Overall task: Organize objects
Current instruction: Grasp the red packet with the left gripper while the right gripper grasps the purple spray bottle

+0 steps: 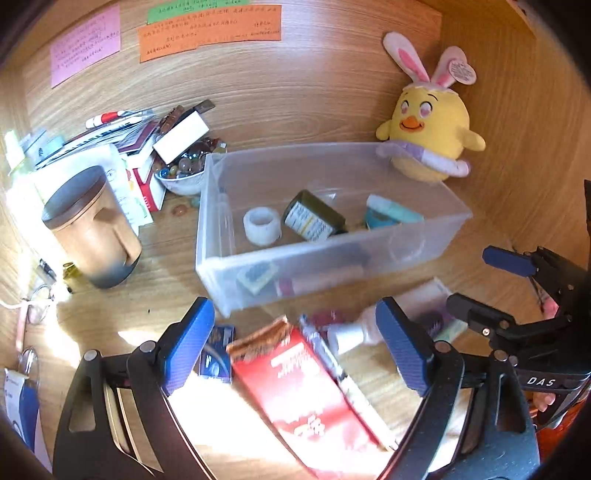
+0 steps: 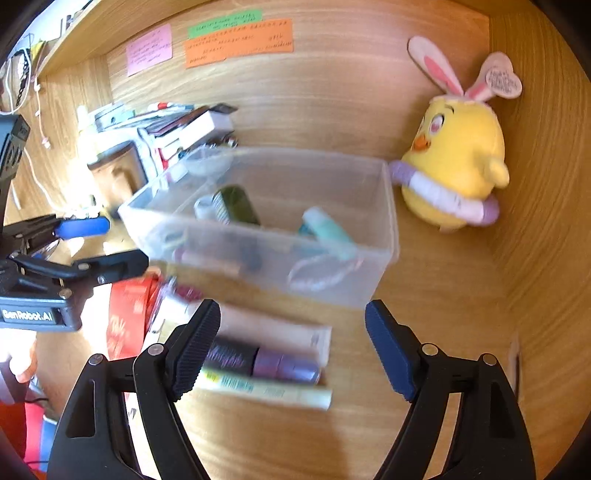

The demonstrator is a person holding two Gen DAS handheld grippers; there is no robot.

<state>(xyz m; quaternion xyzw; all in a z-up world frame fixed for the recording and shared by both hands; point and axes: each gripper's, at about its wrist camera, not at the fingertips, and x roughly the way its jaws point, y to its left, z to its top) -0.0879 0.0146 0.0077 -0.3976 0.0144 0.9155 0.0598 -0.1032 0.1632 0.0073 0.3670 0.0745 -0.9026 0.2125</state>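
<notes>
Left hand-held gripper: jaws stood wide apart, nothing clamped; hovered over loose items on the wooden desk. Below and between its blue pads: red packet, small blue box, white spray bottle lying on its side. No pad contact with any of them.

Right hand-held gripper: jaws likewise apart, empty. Beneath it on the desk, lying side by side: pale tube, dark purple tube, yellowish stick. Left pad overlapped the tube ends in view; contact could not be told through the blur.

Clear plastic bin sat mid-desk, just behind both groups of loose items. Inside, seen from the left wrist: white tape roll, dark green bottle on its side, teal tube; further items visible through the front wall, indistinct.

Yellow chick plush with rabbit ears stood beside the bin's far right corner, against the back panel. Left of the bin: brown lidded mug, bowl of beads, stack of boxes and papers. Pink note, orange note and green note stuck on the back panel.

Each gripper appeared at the edge of the other's view, well apart.
</notes>
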